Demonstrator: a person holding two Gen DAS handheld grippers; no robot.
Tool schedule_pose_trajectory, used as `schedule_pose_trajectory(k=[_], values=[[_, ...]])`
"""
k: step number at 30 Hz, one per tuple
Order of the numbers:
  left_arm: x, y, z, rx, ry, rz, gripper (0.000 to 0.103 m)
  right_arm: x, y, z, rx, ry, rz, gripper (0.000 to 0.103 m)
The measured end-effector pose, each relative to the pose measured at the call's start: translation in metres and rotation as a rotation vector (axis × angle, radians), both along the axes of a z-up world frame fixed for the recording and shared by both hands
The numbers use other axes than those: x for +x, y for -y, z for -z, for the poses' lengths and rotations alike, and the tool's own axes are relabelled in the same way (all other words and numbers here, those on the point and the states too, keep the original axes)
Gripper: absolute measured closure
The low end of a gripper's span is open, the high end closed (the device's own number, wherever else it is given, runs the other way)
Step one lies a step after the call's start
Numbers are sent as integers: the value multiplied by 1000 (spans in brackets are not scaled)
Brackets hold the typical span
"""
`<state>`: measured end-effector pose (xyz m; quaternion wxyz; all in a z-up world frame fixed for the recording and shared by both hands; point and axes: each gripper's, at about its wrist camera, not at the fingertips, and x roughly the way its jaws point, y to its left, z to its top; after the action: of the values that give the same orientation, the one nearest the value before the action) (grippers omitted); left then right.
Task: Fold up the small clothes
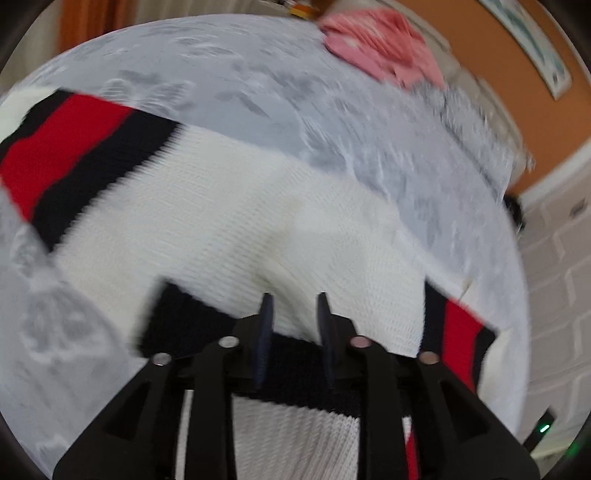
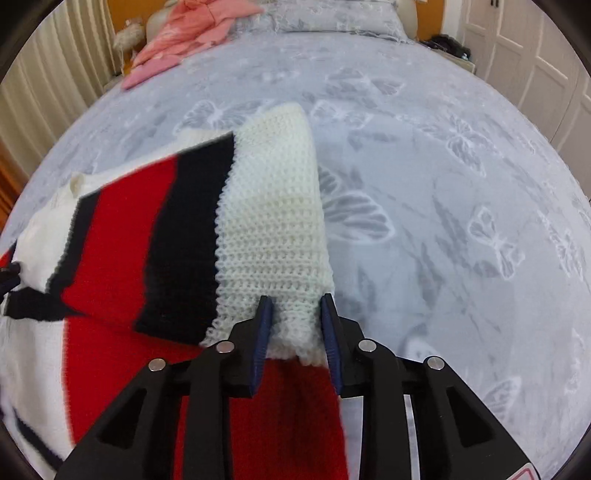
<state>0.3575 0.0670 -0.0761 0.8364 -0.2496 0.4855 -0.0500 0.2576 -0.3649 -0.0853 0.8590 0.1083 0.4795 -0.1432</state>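
A knitted sweater [image 1: 229,229], white with red and black stripes, lies on the bed. In the left wrist view my left gripper [image 1: 294,306] hovers over its white part and a black band. Its fingers stand apart and pinch nothing. In the right wrist view the sweater [image 2: 273,221] has one white edge lifted off the bed. My right gripper [image 2: 295,308] is shut on that bunched white edge, and the striped part hangs off to the left. The sweater's red part lies below the gripper.
The bed is covered by a pale grey bedspread [image 2: 461,221] with a butterfly pattern. A pink garment [image 2: 184,33] lies crumpled at the far left corner near the pillows [image 2: 332,14]. White wardrobe doors [image 2: 535,55] stand to the right. Some dark items [image 2: 447,44] sit beside the bed.
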Motion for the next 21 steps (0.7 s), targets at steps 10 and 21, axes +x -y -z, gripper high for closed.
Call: schedule_pose_trajectory(k=[10,21], values=[[8,-246,-7,84,-32,-562,33,-115,-58,-39,-35,84,-125,51],[32,-292,-4,62,18,-689,96,-143,-95,-32,0,10,-169,47]])
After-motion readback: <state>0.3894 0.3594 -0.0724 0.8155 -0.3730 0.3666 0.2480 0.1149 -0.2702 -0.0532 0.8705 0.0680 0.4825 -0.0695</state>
